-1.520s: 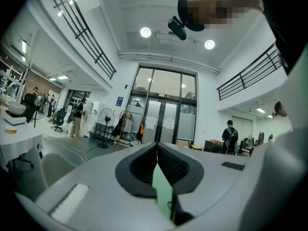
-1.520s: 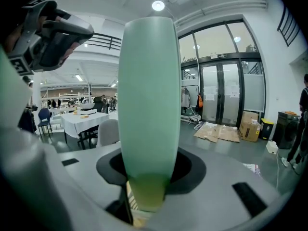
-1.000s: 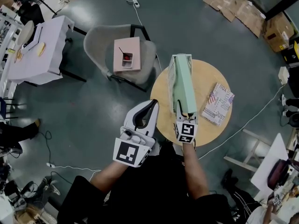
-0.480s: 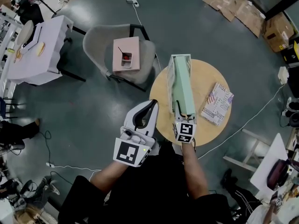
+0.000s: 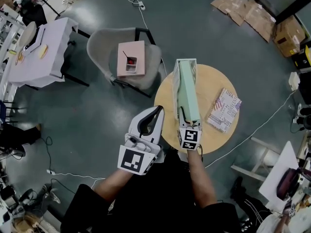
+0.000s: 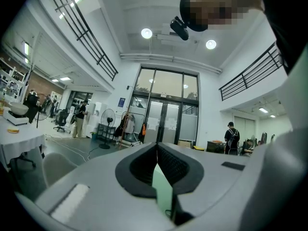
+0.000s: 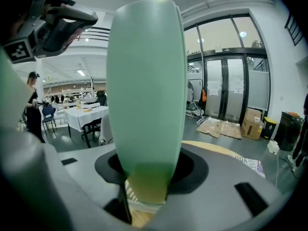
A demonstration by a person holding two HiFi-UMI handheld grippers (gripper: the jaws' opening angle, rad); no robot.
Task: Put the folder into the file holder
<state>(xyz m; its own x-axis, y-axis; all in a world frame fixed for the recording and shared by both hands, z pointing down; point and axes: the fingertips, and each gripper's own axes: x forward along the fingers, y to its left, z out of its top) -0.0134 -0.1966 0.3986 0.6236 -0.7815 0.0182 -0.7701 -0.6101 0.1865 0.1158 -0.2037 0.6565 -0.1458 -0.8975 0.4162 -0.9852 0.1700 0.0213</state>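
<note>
You stand on a dark grey-green polished floor [image 5: 97, 115] crossed by white cables [image 5: 141, 13]. Right in front of you is a round wooden table [image 5: 218, 86]; just beyond it to the left a grey shell chair [image 5: 104, 47], and far left a table under a white cloth [image 5: 48, 52]. Flattened cardboard [image 5: 245, 6] lies at the far right. The hall around you is tall and white-walled, with glass doors [image 6: 166, 112], round ceiling lights [image 6: 147, 33], black balcony railings [image 6: 86, 37] on both sides and a pedestal fan [image 6: 107, 114] near the doors.
</note>
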